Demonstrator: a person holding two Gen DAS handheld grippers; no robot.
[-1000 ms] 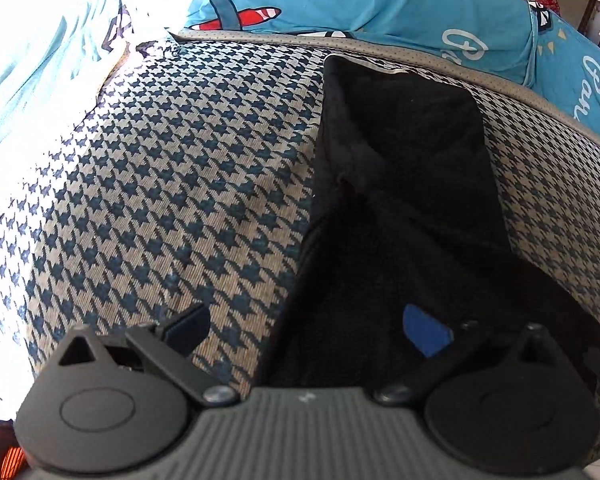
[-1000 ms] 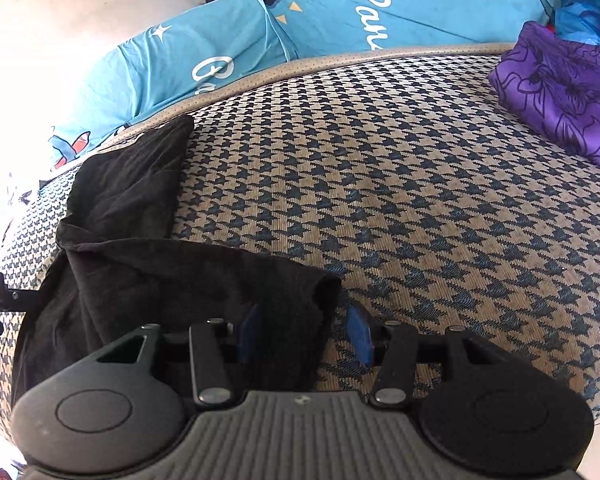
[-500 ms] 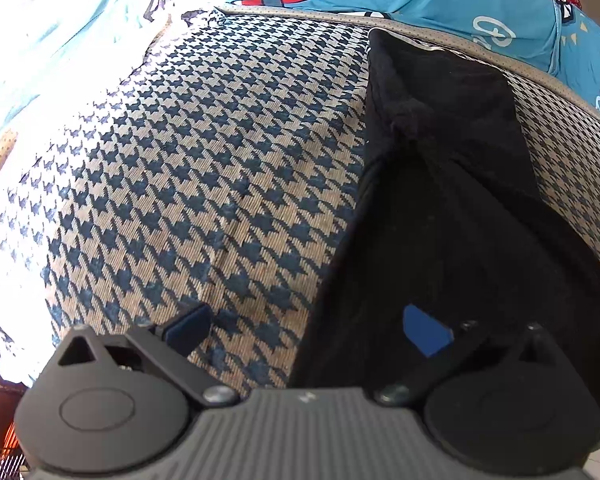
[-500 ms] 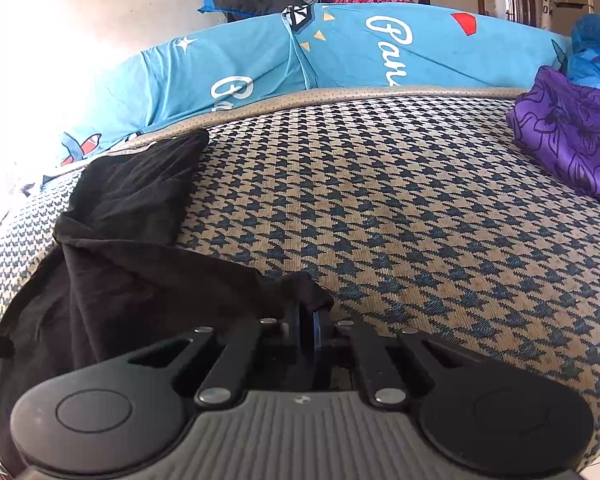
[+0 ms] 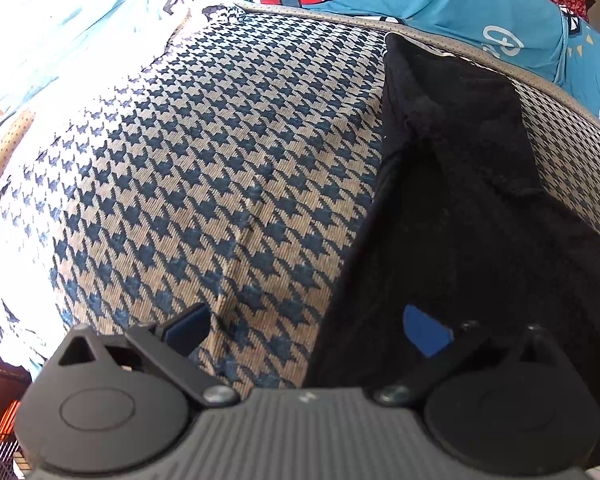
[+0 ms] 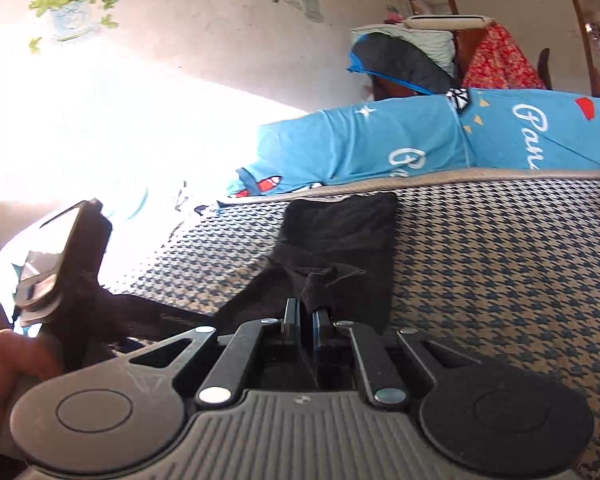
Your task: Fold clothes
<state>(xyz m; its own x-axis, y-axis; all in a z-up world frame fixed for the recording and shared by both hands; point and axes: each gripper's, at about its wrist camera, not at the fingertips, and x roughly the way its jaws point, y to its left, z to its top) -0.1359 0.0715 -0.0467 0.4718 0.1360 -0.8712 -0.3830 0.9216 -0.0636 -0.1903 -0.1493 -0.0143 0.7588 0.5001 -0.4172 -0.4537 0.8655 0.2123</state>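
A black garment (image 5: pixel 460 208) lies crumpled on a houndstooth bed cover (image 5: pixel 220 160). In the left wrist view my left gripper (image 5: pixel 308 330) hangs open just above the garment's near left edge. Its right finger (image 5: pixel 424 334) is over the black cloth and its left finger (image 5: pixel 192 324) is over the bare cover. In the right wrist view my right gripper (image 6: pixel 306 312) is shut on a bunched corner of the black garment (image 6: pixel 340 236). That corner is lifted off the cover, and the cloth stretches away from the jaws.
Blue printed bedding (image 6: pixel 420 140) runs along the far edge of the bed cover (image 6: pixel 500 260). A hand (image 6: pixel 8 368) holds a black handle at the left of the right wrist view. Strong sunlight washes out the left side. A wall with plant decals and piled clothes stands behind.
My right gripper shut on the garment's near corner, then rose and tipped up, lifting the cloth. My left gripper stayed open and slid left along the garment's edge.
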